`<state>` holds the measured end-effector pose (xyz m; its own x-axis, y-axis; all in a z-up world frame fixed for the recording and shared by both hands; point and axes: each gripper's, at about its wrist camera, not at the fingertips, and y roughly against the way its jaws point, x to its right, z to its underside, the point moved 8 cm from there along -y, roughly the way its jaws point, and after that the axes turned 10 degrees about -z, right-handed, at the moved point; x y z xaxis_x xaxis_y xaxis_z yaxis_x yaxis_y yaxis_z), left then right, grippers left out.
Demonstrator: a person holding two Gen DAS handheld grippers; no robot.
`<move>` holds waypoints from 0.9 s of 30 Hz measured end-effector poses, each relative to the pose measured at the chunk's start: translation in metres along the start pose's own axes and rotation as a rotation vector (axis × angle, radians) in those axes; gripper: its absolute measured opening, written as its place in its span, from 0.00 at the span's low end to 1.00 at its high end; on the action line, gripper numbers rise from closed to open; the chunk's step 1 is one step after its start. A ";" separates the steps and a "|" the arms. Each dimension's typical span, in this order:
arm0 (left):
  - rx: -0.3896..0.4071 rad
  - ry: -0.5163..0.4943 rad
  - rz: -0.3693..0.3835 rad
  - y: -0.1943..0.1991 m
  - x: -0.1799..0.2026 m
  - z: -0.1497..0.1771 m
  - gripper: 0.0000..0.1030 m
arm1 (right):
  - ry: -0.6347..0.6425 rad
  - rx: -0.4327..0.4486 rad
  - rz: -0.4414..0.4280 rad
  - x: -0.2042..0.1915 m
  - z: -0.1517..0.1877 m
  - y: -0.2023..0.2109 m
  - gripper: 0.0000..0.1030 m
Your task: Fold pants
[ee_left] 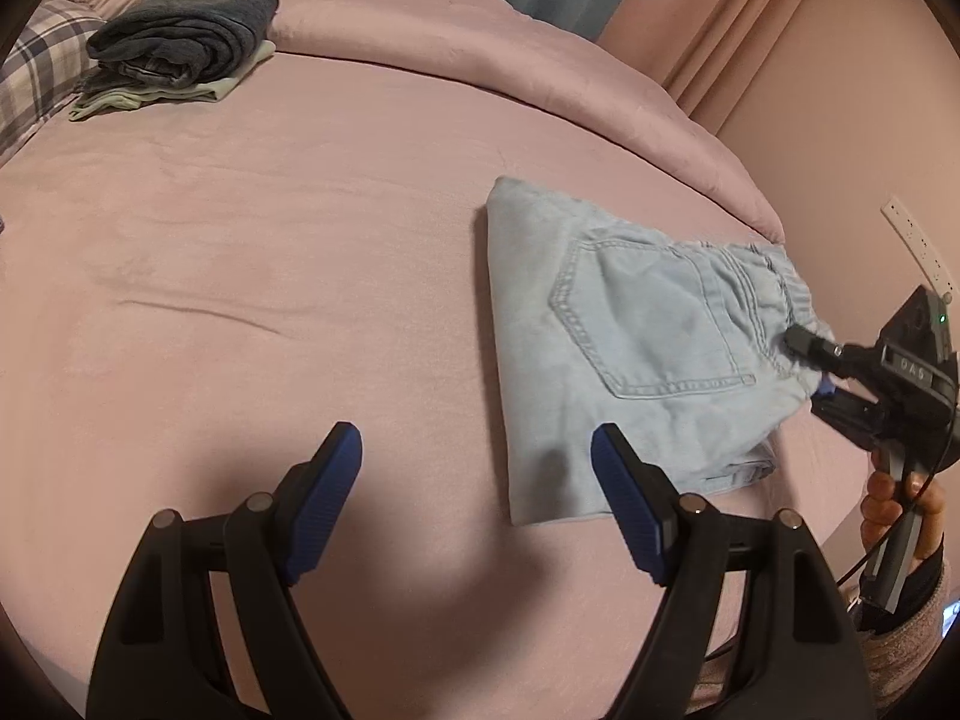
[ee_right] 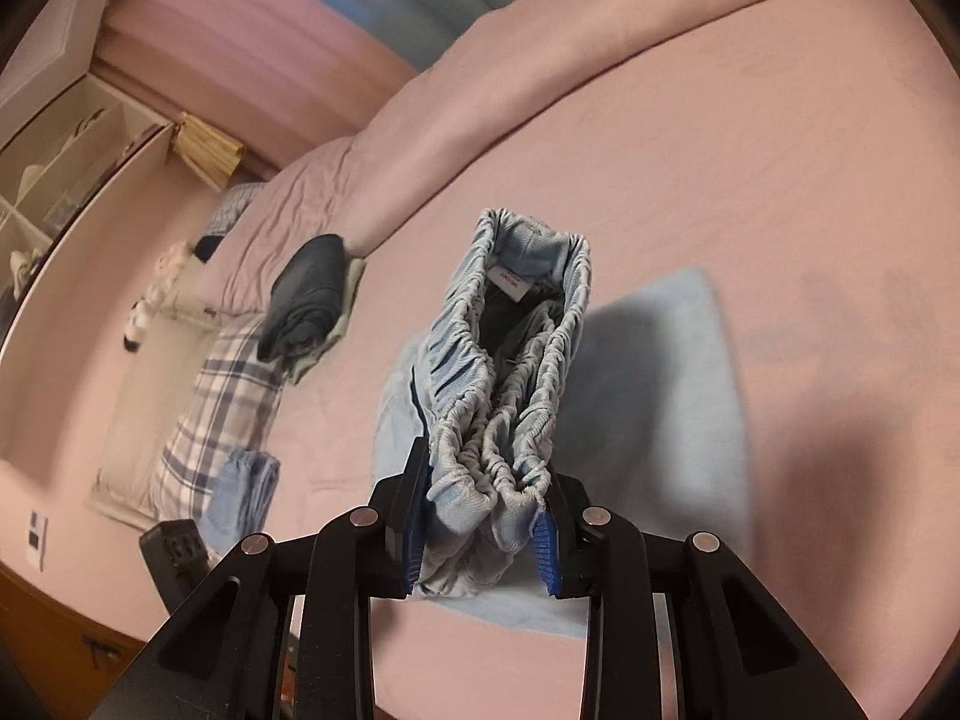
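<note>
Light blue denim pants point(ee_left: 630, 348) lie folded on the pink bed, back pocket up, at the right of the left wrist view. My left gripper point(ee_left: 477, 468) is open and empty, hovering just left of the pants' near edge. My right gripper point(ee_right: 483, 531) is shut on the pants' elastic waistband point(ee_right: 510, 372) and lifts it off the folded part point(ee_right: 666, 396). In the left wrist view the right gripper point(ee_left: 810, 360) holds the waistband at the pants' right end.
A stack of folded dark and pale green clothes point(ee_left: 186, 36) sits at the far left of the bed point(ee_left: 300, 240), next to a plaid pillow point(ee_left: 36, 72). A rolled pink duvet point(ee_left: 480, 42) runs along the far side. Wall and curtains lie beyond.
</note>
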<state>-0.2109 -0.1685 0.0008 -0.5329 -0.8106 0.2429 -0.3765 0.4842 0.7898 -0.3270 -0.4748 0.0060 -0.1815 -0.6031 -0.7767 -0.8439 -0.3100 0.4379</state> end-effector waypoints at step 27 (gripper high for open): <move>-0.049 -0.172 0.056 -0.097 0.096 -0.116 0.23 | 0.382 0.008 0.297 -0.017 -0.018 -0.002 0.44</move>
<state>-0.1375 -0.3320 0.0126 -0.6749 -0.7128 0.1908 -0.3077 0.5069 0.8052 -0.3130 -0.4768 0.0263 -0.2183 -0.8920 -0.3959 -0.7874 -0.0787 0.6114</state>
